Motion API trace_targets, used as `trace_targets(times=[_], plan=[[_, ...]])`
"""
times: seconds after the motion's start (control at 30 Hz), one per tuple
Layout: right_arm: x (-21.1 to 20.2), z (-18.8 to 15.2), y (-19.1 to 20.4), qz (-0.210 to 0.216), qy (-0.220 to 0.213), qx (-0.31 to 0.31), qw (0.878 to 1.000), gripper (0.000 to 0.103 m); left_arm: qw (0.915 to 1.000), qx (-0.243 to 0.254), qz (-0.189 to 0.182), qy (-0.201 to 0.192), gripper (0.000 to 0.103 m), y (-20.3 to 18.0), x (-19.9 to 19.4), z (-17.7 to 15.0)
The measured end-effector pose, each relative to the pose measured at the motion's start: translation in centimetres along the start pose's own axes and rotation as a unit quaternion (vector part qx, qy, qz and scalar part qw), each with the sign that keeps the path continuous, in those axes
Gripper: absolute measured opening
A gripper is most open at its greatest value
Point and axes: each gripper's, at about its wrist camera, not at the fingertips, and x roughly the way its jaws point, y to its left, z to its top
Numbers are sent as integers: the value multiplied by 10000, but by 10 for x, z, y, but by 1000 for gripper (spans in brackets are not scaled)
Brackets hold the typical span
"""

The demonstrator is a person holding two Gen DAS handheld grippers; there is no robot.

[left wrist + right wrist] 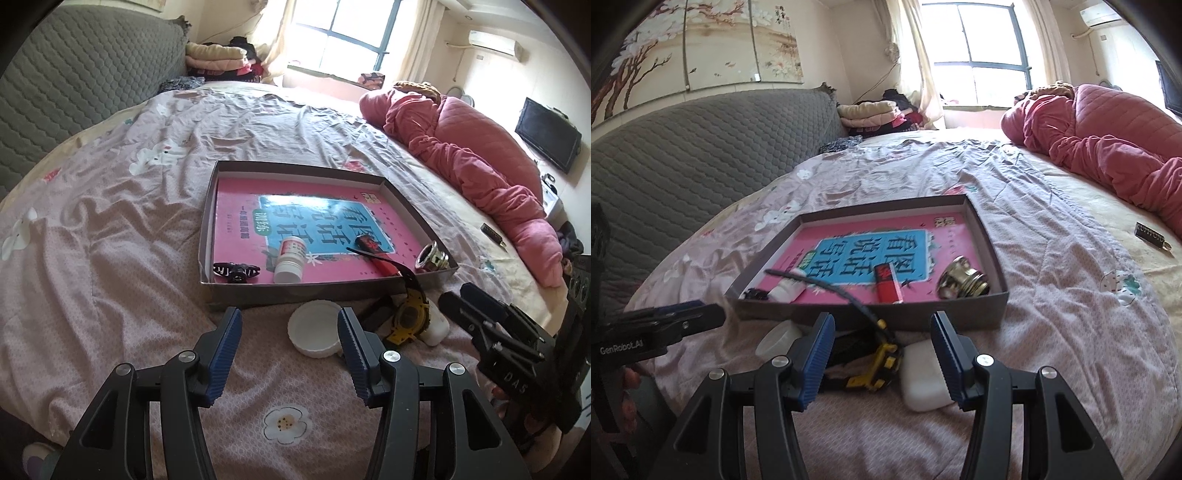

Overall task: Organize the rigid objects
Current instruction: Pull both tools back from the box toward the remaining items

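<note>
So both grippers are hovering over the bed just short of the shallow box, and neither one has anything in it. The left gripper has its blue pads spread apart, with the white lid lying on the sheet right between and just past the tips, not touched. Off to its right is the yellow watch, strap flopped up over the box's near wall, then a white soap bar. The right gripper is also spread, nothing pinched; the watch and soap bar sit between its fingers, soap right up against the right-hand pad (can't tell if it's actually touching). Already inside the box, beyond both grippers: a white bottle on its side, a black clip, a red lighter and a shiny metal knob, all lying on a pink book.
</note>
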Motion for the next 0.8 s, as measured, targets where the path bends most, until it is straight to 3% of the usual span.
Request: trace_targets(times=[0.17,0.8], plan=[[-3,-5,7,19,52,-74,10000,54,10000,61,18,-27,63,-5,-4,-3],[-14,-13,14,-17,135,-44,9999,54,9997,197,29,139,66,-11,-8,-16]])
